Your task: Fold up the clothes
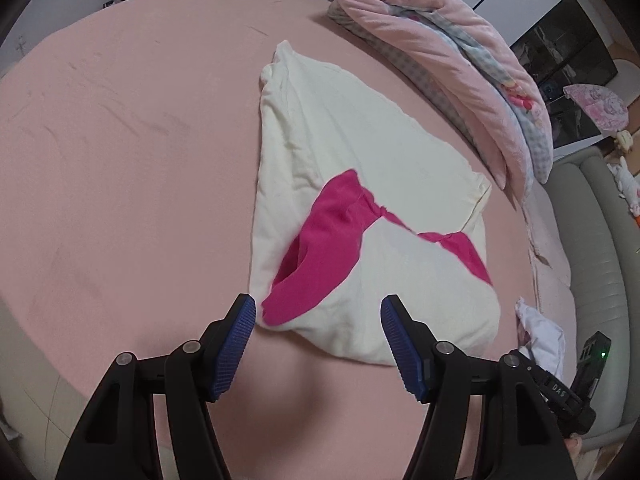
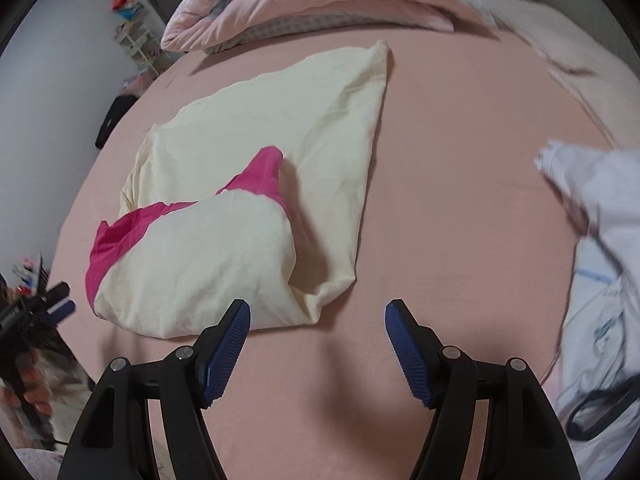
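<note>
A cream garment (image 1: 340,160) with bright pink sleeves (image 1: 320,248) lies partly folded on the pink bed (image 1: 120,160). Its near cream fold sits right in front of my left gripper (image 1: 318,308), which is open with nothing between its blue pads. In the right wrist view the same garment (image 2: 260,128) lies to the left and ahead of my right gripper (image 2: 318,314), also open and empty; the left blue pad (image 2: 228,344) is close to the garment's near edge. The left gripper (image 2: 60,308) shows at the far left edge, held by a hand.
A rolled pink and checked quilt (image 1: 460,60) lies along the far side of the bed. A white garment (image 2: 600,260) lies crumpled on the bed to the right. A grey padded bed frame (image 1: 592,240) borders the right side. Bare pink sheet spreads left of the garment.
</note>
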Tool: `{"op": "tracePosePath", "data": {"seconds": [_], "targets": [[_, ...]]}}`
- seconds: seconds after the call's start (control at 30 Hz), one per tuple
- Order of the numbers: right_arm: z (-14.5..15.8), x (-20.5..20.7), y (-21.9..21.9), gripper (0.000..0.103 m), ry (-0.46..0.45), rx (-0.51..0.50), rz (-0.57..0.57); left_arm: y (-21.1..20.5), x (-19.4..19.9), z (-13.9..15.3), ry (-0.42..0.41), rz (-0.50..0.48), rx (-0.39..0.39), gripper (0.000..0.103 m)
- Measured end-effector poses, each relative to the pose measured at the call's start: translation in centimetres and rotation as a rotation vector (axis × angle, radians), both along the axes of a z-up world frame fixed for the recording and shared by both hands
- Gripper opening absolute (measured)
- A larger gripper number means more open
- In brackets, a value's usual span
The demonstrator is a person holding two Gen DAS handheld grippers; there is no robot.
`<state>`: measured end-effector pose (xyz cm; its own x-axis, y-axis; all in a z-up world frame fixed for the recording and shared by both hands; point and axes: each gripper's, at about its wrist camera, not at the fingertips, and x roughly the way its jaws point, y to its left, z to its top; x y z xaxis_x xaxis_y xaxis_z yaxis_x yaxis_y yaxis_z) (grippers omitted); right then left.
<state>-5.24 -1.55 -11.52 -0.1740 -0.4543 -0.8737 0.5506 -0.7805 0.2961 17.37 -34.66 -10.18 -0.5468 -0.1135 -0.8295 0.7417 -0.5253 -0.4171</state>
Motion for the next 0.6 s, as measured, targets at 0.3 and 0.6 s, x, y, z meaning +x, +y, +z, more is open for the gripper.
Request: {"op": "tracePosePath", "data": {"seconds": [0.3, 0.6], "targets": [[-2.7, 0.8, 2.5, 0.074, -0.183, -0.213, -0.137, 1.3, 1.4, -3.4, 0.075, 0.037, 0.147, 0.065], [-5.2, 2.1, 3.6, 0.078, -0.301, -0.428, -0.231, 1.9, 0.4, -5.0, 0.109, 0.003, 0.178, 0.070]]}}
